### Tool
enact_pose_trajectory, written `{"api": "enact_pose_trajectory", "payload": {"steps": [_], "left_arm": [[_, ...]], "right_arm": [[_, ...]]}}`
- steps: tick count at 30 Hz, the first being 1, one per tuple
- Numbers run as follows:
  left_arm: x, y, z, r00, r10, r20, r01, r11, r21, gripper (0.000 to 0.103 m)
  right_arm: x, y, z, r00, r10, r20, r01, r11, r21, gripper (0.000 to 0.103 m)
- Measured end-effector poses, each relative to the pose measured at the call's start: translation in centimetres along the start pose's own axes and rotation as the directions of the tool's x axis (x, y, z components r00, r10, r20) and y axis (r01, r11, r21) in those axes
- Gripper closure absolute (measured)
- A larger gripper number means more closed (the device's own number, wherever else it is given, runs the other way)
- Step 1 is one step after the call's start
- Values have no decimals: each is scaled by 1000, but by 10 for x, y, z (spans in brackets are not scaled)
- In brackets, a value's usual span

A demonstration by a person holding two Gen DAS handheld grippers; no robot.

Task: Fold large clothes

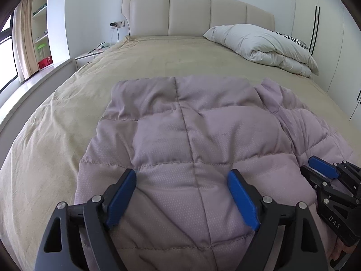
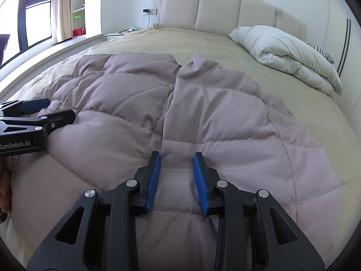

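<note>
Blue pads of the left tool (image 1: pixel 182 177) stand nearest the lens, spread wide above the near edge of the quilted mauve garment (image 1: pixel 191 135), with nothing clamped between them. That garment, a puffy padded coat or similar, lies across the near half of the bed (image 1: pixel 67 94), its far hem roughly straight and a rumpled sleeve or side panel bunched along its right. The right tool (image 2: pixel 177 158) hovers over the same near edge with its pads only narrowly apart; from this angle I cannot tell for certain whether a fold of fabric sits pinched between them, though the pads seem to stand clear of the cloth. A white folded duvet (image 1: pixel 266 45) rests well apart near the headboard (image 1: pixel 191 11).

Judging by the layout, the step in hand is taking hold for the next fold. To do it well, each tool should bite a full thickness of padding at matching points on the near edge. Lifting both evenly should keep the slippery shell from sliding. Tucking in the bunched right side first would give a squarer result.
</note>
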State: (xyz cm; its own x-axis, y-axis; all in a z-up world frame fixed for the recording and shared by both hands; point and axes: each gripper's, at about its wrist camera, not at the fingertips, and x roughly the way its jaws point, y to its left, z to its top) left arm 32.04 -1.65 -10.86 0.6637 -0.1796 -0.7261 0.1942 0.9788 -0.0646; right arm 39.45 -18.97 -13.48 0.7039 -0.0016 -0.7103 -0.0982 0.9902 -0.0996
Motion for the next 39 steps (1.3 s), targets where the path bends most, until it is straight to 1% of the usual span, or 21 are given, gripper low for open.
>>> {"api": "enact_pose_trajectory", "payload": {"steps": [1,3,4,5,7,8,9,10,11,12,15,17,21,22,24,26,27,29,31,36,39], "left_arm": [[-11,1,1,1000,-3,6,3,1000,-14,22],[-28,-4,-3,999,9,35,-9,1000,4,22],[-31,-7,-6,999,25,41,-26,999,19,22],[-29,-8,-9,999,27,28,-28,999,25,21],[-17,-3,-13,1000,14,2,-14,1000,3,18],[-13,-1,-14,1000,11,-3,-11,1000,-8,17],[-11,0,-13,1000,7,-9,-7,1000,-16,16],[-11,-1,-12,1000,10,-16,-11,1000,-14,16],[-11,-3,-11,1000,19,-20,-19,1000,-6,16],[-10,-4,-11,999,23,-22,-23,1000,0,16],[-8,-5,-14,999,23,-25,-22,1000,10,16],[-7,-5,-14,999,27,-26,-27,1000,15,16],[-6,-5,-14,999,25,-31,-25,1000,15,16],[-6,-5,-14,999,25,-30,-24,1000,15,16],[-6,-5,-14,999,25,-29,-24,1000,14,16],[-6,-5,-14,999,24,-30,-24,1000,14,16],[-6,-5,-14,999,24,-30,-23,1000,14,16],[-6,-6,-15,999,23,-29,-23,1000,15,15],[-5,-6,-16,999,24,-27,-23,1000,17,15],[-5,-5,-15,999,18,-30,-18,1000,12,15],[-18,6,-12,999,-34,-27,33,999,-40,16]], "right_arm": [[-1,-2,4,1000,10,-16,-10,1000,6,73],[-17,-14,15,997,56,-44,-53,997,59,73],[-30,-23,16,997,72,-22,-70,993,92,73],[-45,-34,15,998,55,31,-59,991,121,73],[-67,-56,9,995,-40,90,24,984,176,73],[-67,-69,6,995,-71,73,54,977,207,73],[-59,-83,2,997,-77,16,71,969,238,72],[-46,-96,-4,996,-70,-59,83,961,263,64],[-37,-107,-11,996,-41,-86,64,955,289,60],[-36,-114,-17,998,-20,-60,37,955,294,53],[-32,-109,-29,999,-38,-21,41,975,219,52],[-29,-108,-33,999,-46,-16,49,971,234,52],[-33,-106,-15,993,-67,-95,89,962,257,51],[-38,-107,-8,994,-63,-89,85,959,269,51],[-53,-110,1,998,-68,-9,68,952,299,51],[-56,-113,5,993,-122,3,115,944,310,44],[-49,-114,5,993,-115,-24,116,943,311,37],[-19,-111,-6,989,-65,-131,101,953,285,33],[-17,-105,-16,993,-92,-68,106,965,239,33],[-15,-108,-21,996,-57,-66,73,960,272,33],[-17,-113,-18,996,-27,-80,48,959,281,32]]}}
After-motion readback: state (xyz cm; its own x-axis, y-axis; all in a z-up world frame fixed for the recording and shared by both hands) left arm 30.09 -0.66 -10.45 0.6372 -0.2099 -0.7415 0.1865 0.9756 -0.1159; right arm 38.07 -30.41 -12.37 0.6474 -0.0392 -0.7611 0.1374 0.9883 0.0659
